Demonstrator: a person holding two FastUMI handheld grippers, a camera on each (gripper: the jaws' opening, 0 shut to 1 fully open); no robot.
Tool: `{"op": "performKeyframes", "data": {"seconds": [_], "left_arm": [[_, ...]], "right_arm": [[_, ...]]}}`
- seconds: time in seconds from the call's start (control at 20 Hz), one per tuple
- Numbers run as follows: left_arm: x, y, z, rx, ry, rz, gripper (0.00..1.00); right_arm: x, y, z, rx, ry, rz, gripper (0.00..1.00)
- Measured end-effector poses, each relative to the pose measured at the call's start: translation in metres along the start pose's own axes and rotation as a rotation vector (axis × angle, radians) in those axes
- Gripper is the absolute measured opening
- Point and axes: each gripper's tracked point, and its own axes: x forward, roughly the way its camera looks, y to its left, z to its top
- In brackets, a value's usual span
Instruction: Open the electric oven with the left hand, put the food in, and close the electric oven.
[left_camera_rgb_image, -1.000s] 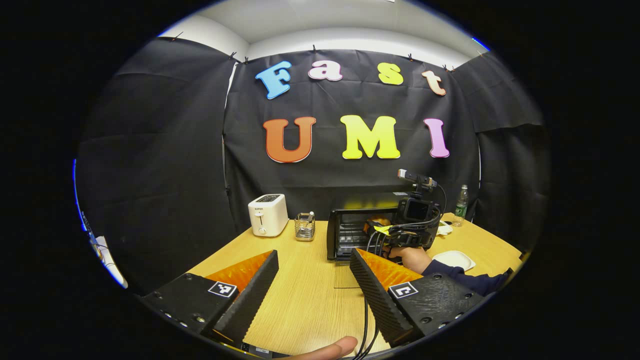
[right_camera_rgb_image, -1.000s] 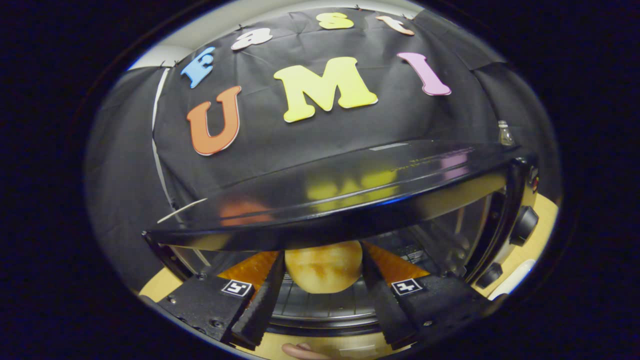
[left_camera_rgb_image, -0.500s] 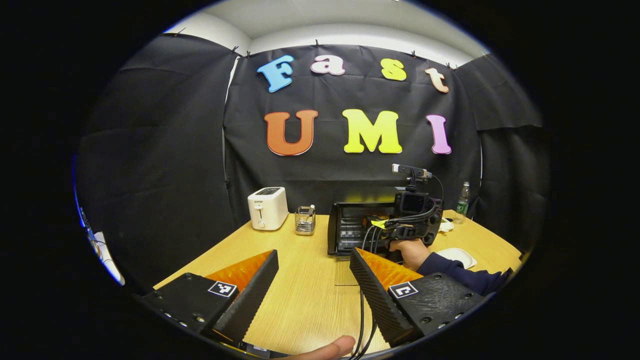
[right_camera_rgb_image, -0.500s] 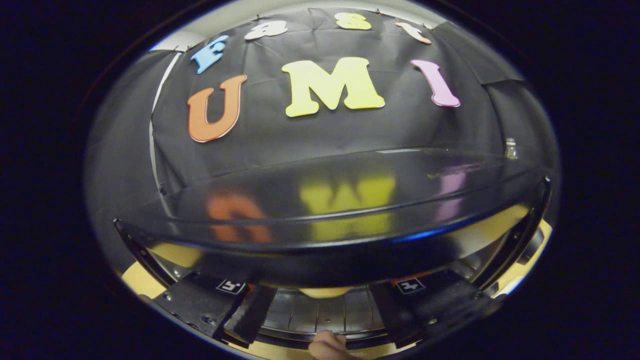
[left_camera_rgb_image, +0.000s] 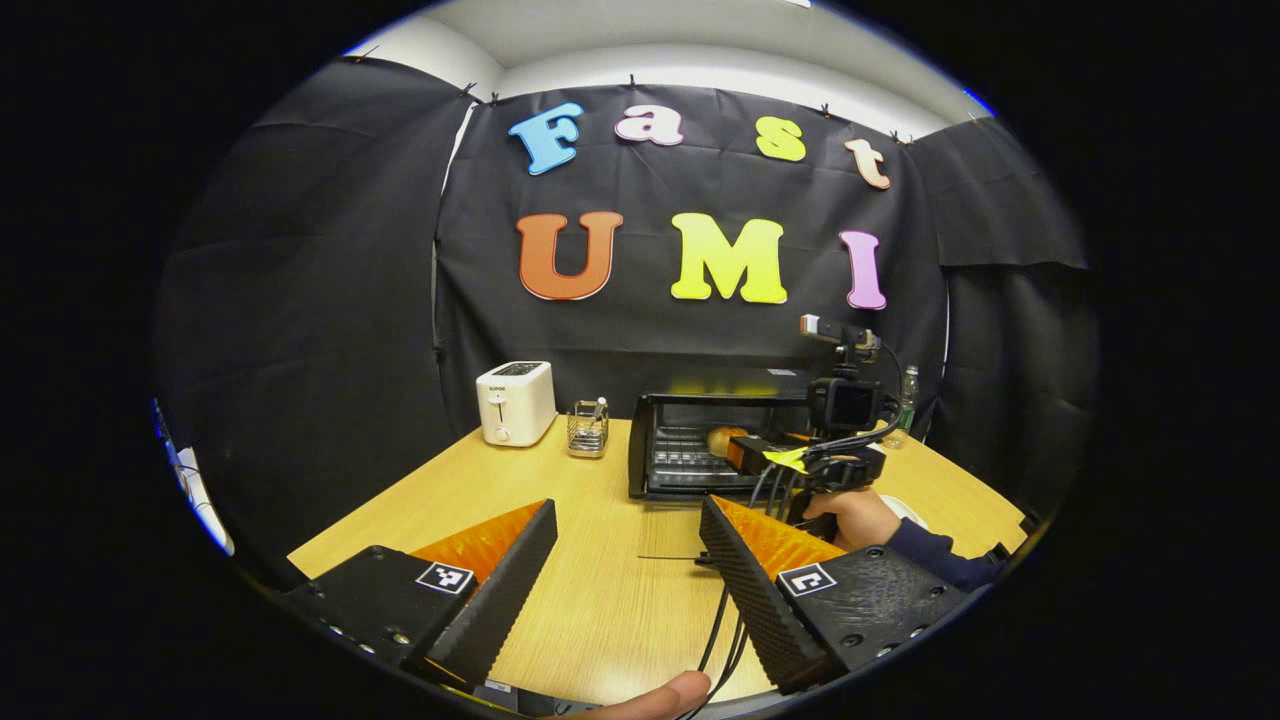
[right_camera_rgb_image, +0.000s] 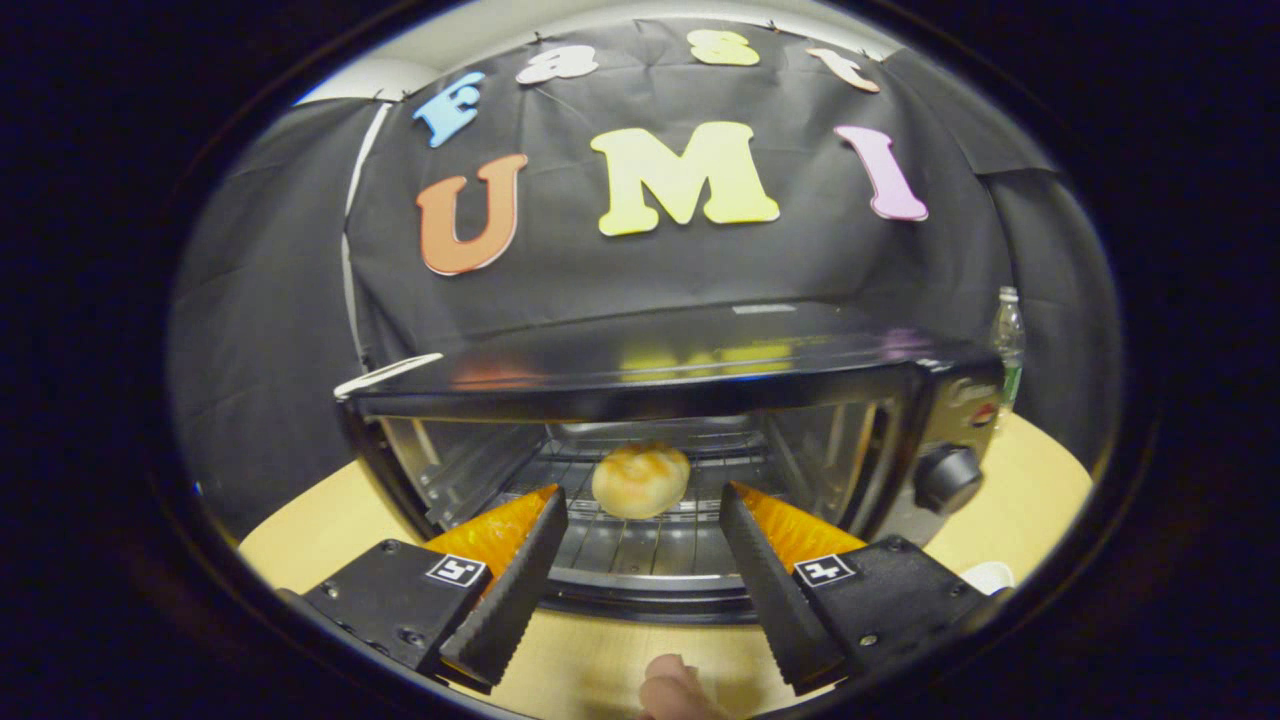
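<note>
A: Starting at the left, what sits on the table (left_camera_rgb_image: 600, 600)?

B: A white toaster (left_camera_rgb_image: 515, 402), then a small wire holder (left_camera_rgb_image: 587, 429), then the electric oven (left_camera_rgb_image: 700, 450) with its door dropped open. The left gripper (left_camera_rgb_image: 625, 570) hangs low over bare wood, well apart from the oven, fingers spread wide with nothing between them.

A: And the food?

B: The bun (right_camera_rgb_image: 640, 480) rests on the wire rack inside the cavity, about mid-depth. The right gripper (right_camera_rgb_image: 640, 590) sits just outside the oven mouth, its fingers parted wider than the bun and touching nothing (the hand (left_camera_rgb_image: 860, 515) holding it shows in the left gripper view).

A: So the bun is delivered?

B: I judge so; closing is what remains.

A: How will the door handle?

B: Likely stiff glass and metal on a bottom hinge, light enough to swing but possibly slick. I'd catch it at the front edge or handle, near the middle, and lift upward. The handle itself I can't make out clearly.

A: And the bun?

B: Probably soft and light; no need to touch it again.
</note>
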Motion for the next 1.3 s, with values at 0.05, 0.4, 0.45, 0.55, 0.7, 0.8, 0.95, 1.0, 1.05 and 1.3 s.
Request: {"op": "performKeyframes", "data": {"seconds": [0.05, 0.4, 0.45, 0.55, 0.7, 0.8, 0.95, 1.0, 1.05, 1.3], "left_arm": [[-0.001, -0.002, -0.001, -0.001, 0.000, -0.004, 0.95], [0.026, -0.046, -0.036, 0.004, 0.106, -0.080, 0.94], [0.033, -0.054, -0.042, 0.005, 0.124, -0.092, 0.94], [0.047, -0.067, -0.055, 0.003, 0.165, -0.097, 0.94], [0.067, -0.091, -0.081, 0.007, 0.231, -0.128, 0.94], [0.076, -0.106, -0.103, 0.011, 0.302, -0.151, 0.95], [0.091, -0.120, -0.134, 0.010, 0.404, -0.162, 0.95], [0.094, -0.124, -0.142, 0.010, 0.431, -0.163, 0.95], [0.097, -0.127, -0.149, 0.011, 0.456, -0.163, 0.94], [0.106, -0.132, -0.173, 0.060, 0.529, -0.142, 0.95]], "right_arm": [[-0.017, -0.001, 0.005, 0.001, -0.014, 0.013, 0.97], [-0.145, -0.039, 0.056, 0.002, -0.119, 0.034, 0.97], [-0.163, -0.043, 0.067, 0.002, -0.141, 0.061, 0.97], [-0.193, -0.069, 0.083, 0.043, -0.164, 0.052, 0.96], [-0.234, -0.095, 0.110, 0.065, -0.214, 0.045, 0.96], [-0.264, -0.111, 0.124, 0.040, -0.256, 0.040, 0.96], [-0.303, -0.140, 0.134, -0.007, -0.305, -0.020, 0.96], [-0.315, -0.144, 0.137, -0.012, -0.321, -0.029, 0.96], [-0.325, -0.149, 0.136, -0.013, -0.330, -0.041, 0.96], [-0.363, -0.153, 0.129, 0.000, -0.350, -0.002, 0.96]]}}
